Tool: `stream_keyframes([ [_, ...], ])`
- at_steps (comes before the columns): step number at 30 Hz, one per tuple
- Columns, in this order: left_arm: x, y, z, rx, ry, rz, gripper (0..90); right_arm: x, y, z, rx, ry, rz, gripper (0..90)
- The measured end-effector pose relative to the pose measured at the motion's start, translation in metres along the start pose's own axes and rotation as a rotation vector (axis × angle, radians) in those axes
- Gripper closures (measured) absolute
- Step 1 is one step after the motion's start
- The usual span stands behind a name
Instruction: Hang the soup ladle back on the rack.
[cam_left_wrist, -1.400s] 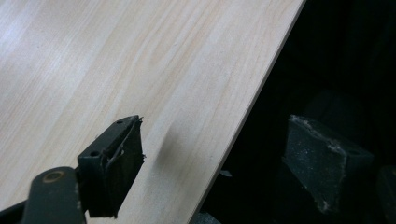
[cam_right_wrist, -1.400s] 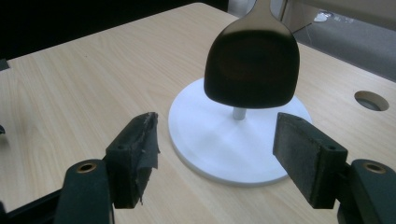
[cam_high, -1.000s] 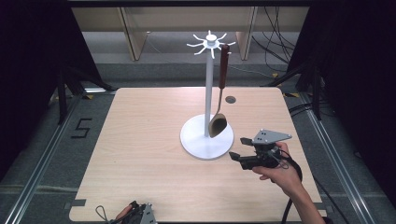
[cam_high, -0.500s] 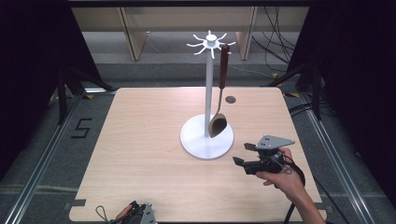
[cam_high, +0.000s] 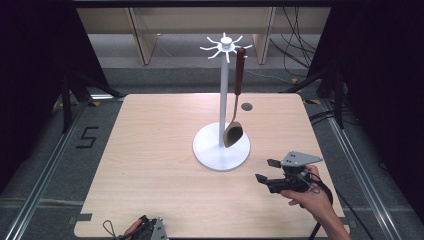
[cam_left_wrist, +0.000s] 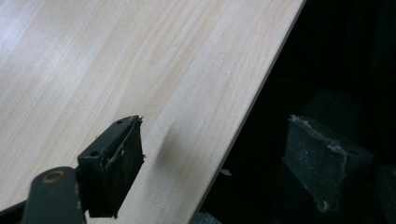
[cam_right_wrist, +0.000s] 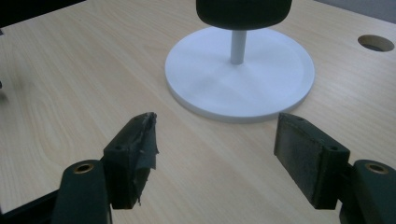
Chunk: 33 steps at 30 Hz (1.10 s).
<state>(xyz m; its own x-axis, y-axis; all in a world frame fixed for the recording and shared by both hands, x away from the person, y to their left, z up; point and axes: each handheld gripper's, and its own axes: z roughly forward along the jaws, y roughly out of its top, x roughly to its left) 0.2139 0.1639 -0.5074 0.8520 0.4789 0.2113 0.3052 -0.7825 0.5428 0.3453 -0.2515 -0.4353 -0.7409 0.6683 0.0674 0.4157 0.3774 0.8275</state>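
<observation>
- The spoon hangs by its dark handle from one hook at the top of the white stand; its bowl is low, just beside the pole and above the round base.
- The stand is on the tabletop, a little right of the middle, and only the spoon hangs on it.
- A small round hole in the tabletop lies behind the stand, to the right of the base.
- The right claw is in front of the stand and to its right, near the base but apart from it. A hand holds it just above the tabletop, pointing left. Its jaws stand wide apart and hold nothing.
- In the right claw's own view the base lies ahead of the jaws.
- The left claw is far in front of the stand, at the near edge of the tabletop. Its jaws are spread and empty, one over the wood and one past the edge.
</observation>
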Motion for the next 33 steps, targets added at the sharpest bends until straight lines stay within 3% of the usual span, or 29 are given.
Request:
stream_keyframes([
  [5, 0.000, 0.000, 0.000, -0.004, 0.007, -0.002, 18.9, 0.000, -0.009, -0.003, 0.017, 0.003, 0.019, 30.5],
  [7, 0.000, 0.000, 0.001, -0.004, 0.003, -0.005, 18.9, -0.002, -0.012, -0.003, 0.009, -0.008, -0.012, 30.3],
  [9, 0.000, 0.000, 0.000, 0.000, 0.004, 0.000, 18.9, -0.001, -0.015, -0.005, 0.022, 0.003, 0.021, 29.6],
  [10, 0.000, 0.000, 0.000, 0.004, 0.003, 0.003, 18.9, -0.003, -0.017, -0.004, 0.007, 0.003, -0.009, 29.4],
  [11, 0.000, -0.001, 0.001, -0.002, 0.005, 0.001, 18.9, -0.001, -0.018, -0.005, 0.021, 0.005, 0.025, 29.2],
  [15, 0.000, -0.001, 0.000, -0.001, 0.009, 0.002, 18.9, 0.001, -0.023, -0.006, 0.013, 0.030, 0.030, 28.6],
  [16, 0.000, -0.001, 0.000, -0.004, 0.008, -0.003, 18.9, 0.000, -0.024, -0.005, 0.004, 0.029, 0.002, 28.4],
  [17, 0.000, -0.001, 0.000, -0.005, 0.009, -0.005, 18.9, 0.003, -0.025, -0.005, 0.013, 0.043, 0.024, 28.4],
  [19, 0.000, -0.001, 0.001, -0.002, 0.006, 0.000, 18.9, 0.002, -0.027, -0.004, 0.000, 0.033, -0.025, 28.1],
  [21, 0.000, 0.000, 0.001, 0.001, 0.004, 0.001, 18.9, 0.007, -0.029, -0.005, 0.014, 0.058, 0.018, 28.1],
  [22, 0.000, 0.000, 0.001, 0.002, 0.004, 0.001, 18.9, 0.006, -0.030, -0.005, 0.007, 0.040, -0.015, 28.0],
  [28, 0.000, -0.001, 0.000, 0.001, 0.008, 0.002, 18.9, 0.008, -0.037, -0.006, 0.016, 0.046, -0.017, 26.6],
  [33, 0.000, 0.000, 0.001, 0.001, 0.004, 0.001, 18.9, 0.013, -0.044, -0.008, 0.029, 0.053, 0.020, 24.6],
])
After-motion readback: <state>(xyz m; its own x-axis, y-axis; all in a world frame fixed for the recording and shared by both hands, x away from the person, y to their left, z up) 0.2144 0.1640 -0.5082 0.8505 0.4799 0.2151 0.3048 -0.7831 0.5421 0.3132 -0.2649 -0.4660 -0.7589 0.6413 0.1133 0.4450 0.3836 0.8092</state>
